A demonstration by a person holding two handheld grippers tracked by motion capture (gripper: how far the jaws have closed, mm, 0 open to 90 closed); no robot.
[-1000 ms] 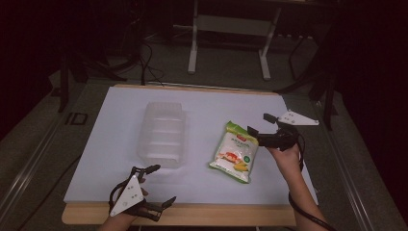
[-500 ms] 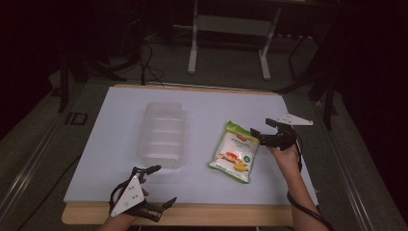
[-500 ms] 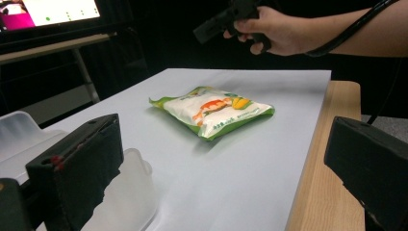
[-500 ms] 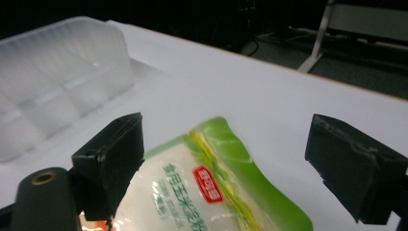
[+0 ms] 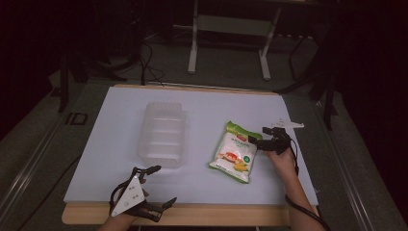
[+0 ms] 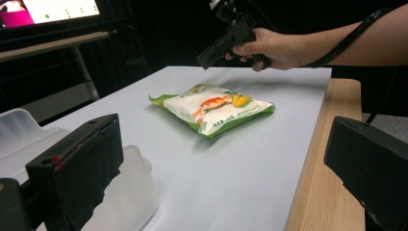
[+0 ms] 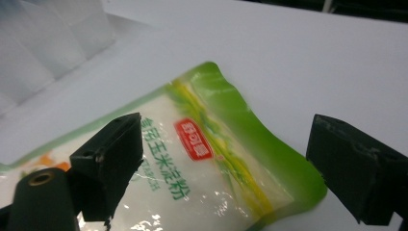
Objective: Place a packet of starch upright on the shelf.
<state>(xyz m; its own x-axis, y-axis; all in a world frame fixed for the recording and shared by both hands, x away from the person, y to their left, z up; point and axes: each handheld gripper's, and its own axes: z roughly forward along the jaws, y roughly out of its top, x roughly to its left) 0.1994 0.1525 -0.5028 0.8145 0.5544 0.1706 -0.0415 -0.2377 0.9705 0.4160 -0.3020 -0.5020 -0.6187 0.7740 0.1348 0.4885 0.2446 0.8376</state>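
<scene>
A green and white bag of corn starch (image 5: 233, 153) lies flat on the white table sheet, right of centre. My right gripper (image 5: 257, 135) hovers open at the bag's top right corner. In the right gripper view its jaws straddle the bag's (image 7: 192, 144) green sealed end, one on each side, and the right gripper (image 7: 231, 166) is not touching it. My left gripper (image 5: 163, 185) is open at the table's front edge and holds nothing. In the left gripper view the left gripper (image 6: 221, 168) stands wide open, with the bag (image 6: 211, 108) and the right gripper (image 6: 226, 43) beyond it.
A clear plastic container (image 5: 163, 134) sits left of centre, just beyond my left gripper; it also appears in both gripper views (image 6: 29, 139) (image 7: 53, 43). The wooden table edge (image 5: 216, 211) runs along the front. Dark stands and cables are behind the table.
My right gripper has eased slightly left and down, closer over the bag's top corner. The left gripper, bag and container have not moved.
</scene>
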